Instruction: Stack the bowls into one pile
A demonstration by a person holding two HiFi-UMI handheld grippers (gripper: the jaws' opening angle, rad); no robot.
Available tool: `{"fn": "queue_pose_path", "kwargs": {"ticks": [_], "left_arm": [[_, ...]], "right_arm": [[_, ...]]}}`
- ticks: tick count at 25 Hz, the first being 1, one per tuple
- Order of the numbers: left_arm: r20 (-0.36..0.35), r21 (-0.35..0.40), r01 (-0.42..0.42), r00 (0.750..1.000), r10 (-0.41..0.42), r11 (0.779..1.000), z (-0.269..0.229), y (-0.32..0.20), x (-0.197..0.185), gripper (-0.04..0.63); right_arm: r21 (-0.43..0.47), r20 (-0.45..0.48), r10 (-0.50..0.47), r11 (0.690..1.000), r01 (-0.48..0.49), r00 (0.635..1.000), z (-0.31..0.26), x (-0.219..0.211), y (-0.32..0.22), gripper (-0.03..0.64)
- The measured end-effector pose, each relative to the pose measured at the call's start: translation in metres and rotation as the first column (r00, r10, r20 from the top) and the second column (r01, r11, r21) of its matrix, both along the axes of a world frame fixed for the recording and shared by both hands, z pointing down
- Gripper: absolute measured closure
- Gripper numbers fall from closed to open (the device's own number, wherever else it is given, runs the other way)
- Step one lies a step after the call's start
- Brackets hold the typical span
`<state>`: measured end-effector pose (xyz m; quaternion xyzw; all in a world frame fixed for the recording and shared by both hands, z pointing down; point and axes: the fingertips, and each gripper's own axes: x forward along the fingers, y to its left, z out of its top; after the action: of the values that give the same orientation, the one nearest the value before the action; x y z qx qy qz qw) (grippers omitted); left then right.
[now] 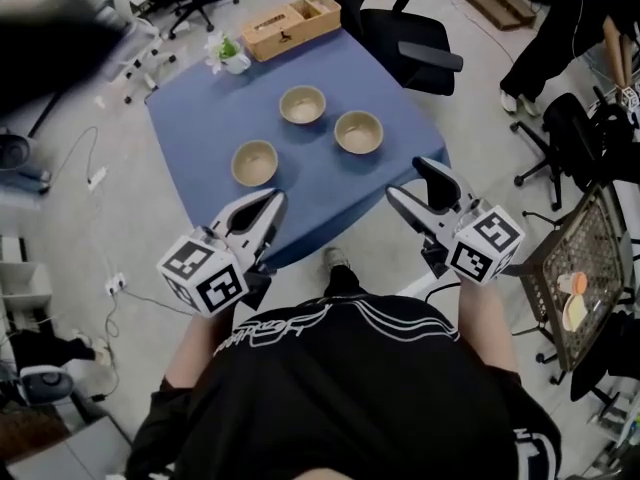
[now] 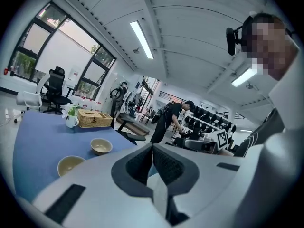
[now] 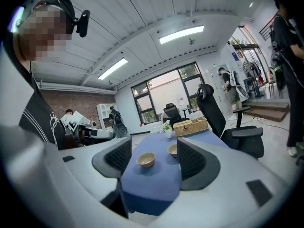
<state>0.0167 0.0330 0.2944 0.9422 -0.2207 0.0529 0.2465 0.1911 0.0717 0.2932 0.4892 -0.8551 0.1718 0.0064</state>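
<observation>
Head view: three shallow beige bowls set apart on blue-covered bench (image 1: 200, 118), none stacked. Far bowl (image 1: 302, 104) mid-bench toward far edge, right bowl (image 1: 358, 131) toward right edge, left bowl (image 1: 254, 162) closest to near edge. At far corner, light-brown open-topped box (image 1: 291, 24); near it, small white pot with green plant (image 1: 228, 56). Left hand-held gripper (image 1: 272, 204) at near edge, jaws pressed together, gripping nothing. Right hand-held gripper (image 1: 412, 180) by near right corner, jaws wide apart, empty.

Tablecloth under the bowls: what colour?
The tablecloth is plain blue; the head view shows it best.
</observation>
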Motion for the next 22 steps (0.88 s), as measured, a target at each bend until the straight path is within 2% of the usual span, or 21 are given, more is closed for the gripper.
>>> {"fn": "queue_pose_path", "kwargs": {"ticks": [9,14,22], "left_arm": [[0.032,-0.038,0.042,0.999,-0.040,0.998,0.016,-0.070,0.036,0.569],[0.044,-0.028,0.047,0.998,-0.046,0.998,0.020,-0.097,0.056,0.569],[0.069,-0.016,0.085,0.994,-0.084,0.996,0.034,-0.119,0.061,0.569]], "right_arm": [[-0.063,0.007,-0.041,0.997,0.041,0.999,0.018,0.037,-0.073,0.319],[-0.071,0.002,-0.049,0.996,0.049,0.999,0.026,0.056,-0.105,0.319],[-0.117,-0.048,-0.074,0.991,0.068,0.996,0.051,0.066,-0.129,0.321]]}}
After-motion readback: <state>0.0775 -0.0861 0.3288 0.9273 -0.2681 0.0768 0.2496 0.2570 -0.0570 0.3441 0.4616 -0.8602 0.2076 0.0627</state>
